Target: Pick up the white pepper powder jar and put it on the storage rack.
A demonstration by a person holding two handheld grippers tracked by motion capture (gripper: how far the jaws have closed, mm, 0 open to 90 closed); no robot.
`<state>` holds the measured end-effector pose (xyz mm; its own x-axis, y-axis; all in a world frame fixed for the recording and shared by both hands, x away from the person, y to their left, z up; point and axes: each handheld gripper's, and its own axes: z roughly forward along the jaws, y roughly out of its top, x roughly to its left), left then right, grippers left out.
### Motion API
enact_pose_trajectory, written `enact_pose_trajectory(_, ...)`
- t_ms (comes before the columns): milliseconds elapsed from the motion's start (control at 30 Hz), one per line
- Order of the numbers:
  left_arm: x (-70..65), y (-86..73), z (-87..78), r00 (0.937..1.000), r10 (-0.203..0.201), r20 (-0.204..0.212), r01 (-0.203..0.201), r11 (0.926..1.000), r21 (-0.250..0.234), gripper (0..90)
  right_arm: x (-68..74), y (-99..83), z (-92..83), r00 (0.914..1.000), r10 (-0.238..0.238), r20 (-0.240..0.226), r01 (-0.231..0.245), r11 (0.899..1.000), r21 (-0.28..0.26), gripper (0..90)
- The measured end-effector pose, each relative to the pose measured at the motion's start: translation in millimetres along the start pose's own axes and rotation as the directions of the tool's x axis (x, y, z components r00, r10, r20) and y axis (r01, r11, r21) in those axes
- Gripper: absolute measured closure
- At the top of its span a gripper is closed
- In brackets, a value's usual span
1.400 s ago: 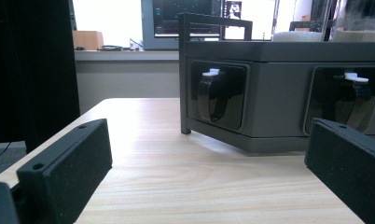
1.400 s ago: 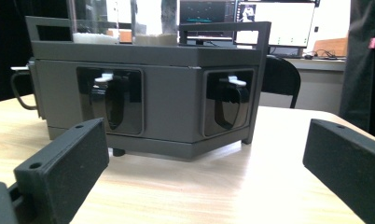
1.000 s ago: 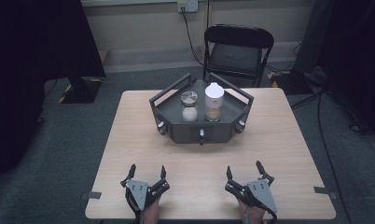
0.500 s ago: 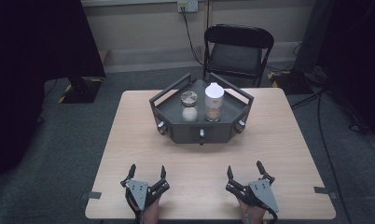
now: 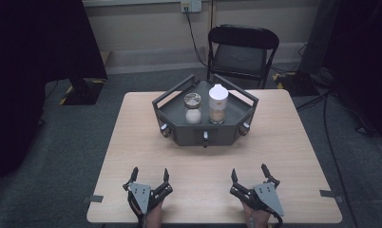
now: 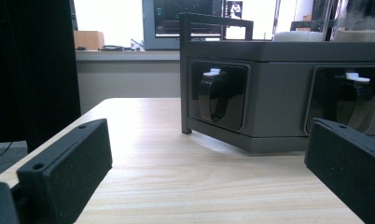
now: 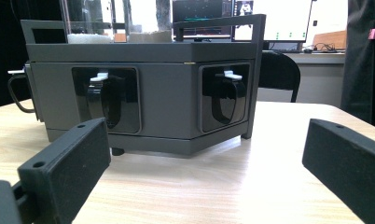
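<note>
A dark grey many-sided tray (image 5: 179, 111) with raised rails stands at the middle back of the wooden table (image 5: 132, 133). Inside it are a small jar with a metal lid (image 5: 193, 108) and a taller jar with a white lid (image 5: 218, 103). Black handles sit in recesses on the tray's front walls (image 6: 213, 95) (image 7: 227, 95). My left gripper (image 5: 149, 174) rests at the near left edge, open, nothing between its jaws. My right gripper (image 5: 249, 172) rests at the near right edge, also open and empty. Both point toward the tray, well short of it.
A black folding chair (image 5: 241, 52) stands behind the table. A dark curtain (image 5: 37, 47) hangs at the left, and cables trail on the floor at the right (image 5: 336, 142). Bare tabletop lies between the grippers and the tray.
</note>
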<state>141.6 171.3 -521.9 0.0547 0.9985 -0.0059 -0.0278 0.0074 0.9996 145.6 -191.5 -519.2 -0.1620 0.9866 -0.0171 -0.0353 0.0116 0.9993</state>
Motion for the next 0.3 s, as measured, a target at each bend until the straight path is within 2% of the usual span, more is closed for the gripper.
enact_pose_trajectory(300, -0.4, 0.1, 0.1, 1.0, 0.0, -0.002, 0.0, 1.0, 0.001, 0.0, -0.2, 0.0, 0.0, 1.0, 0.0, -0.001, 0.0, 1.0, 0.0, 0.0)
